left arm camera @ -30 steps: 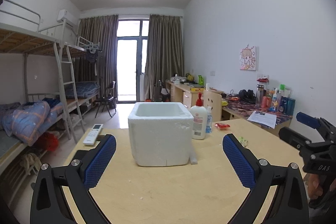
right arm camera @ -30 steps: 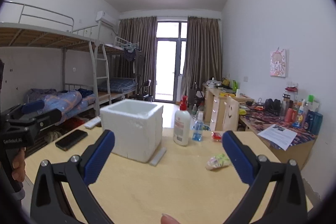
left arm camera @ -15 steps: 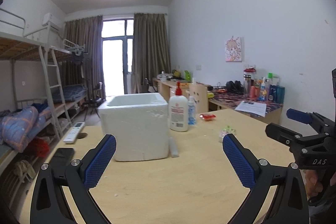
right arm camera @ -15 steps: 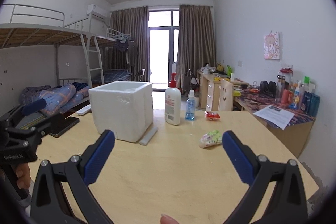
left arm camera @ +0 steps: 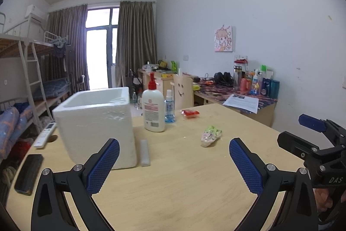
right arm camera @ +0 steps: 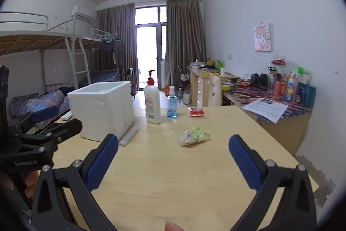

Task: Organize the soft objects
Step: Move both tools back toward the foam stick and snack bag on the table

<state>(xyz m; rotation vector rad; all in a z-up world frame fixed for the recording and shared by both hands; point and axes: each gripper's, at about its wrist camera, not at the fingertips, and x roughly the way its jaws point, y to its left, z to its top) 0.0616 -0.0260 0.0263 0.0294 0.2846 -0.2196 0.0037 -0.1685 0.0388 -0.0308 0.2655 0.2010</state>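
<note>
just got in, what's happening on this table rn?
A person holds two tongs over the wooden table, both open and empty. The right tongs point at a soft green-and-pink pouch lying untouched. The left tongs sit nearer the open white foam box. Nothing is grasped yet.

Black hand-held gripper (left arm camera: 174,168) frames, blue cross-hatched pads (right arm camera: 244,163), silver screws, "DAS" marking

Free way toward the soft packet

Bare table (right arm camera: 173,176) is lying ahead to the packet (right arm camera: 194,136) at 12 o'clock; foam box (right arm camera: 101,109) is blocking 10 o'clock.
</note>
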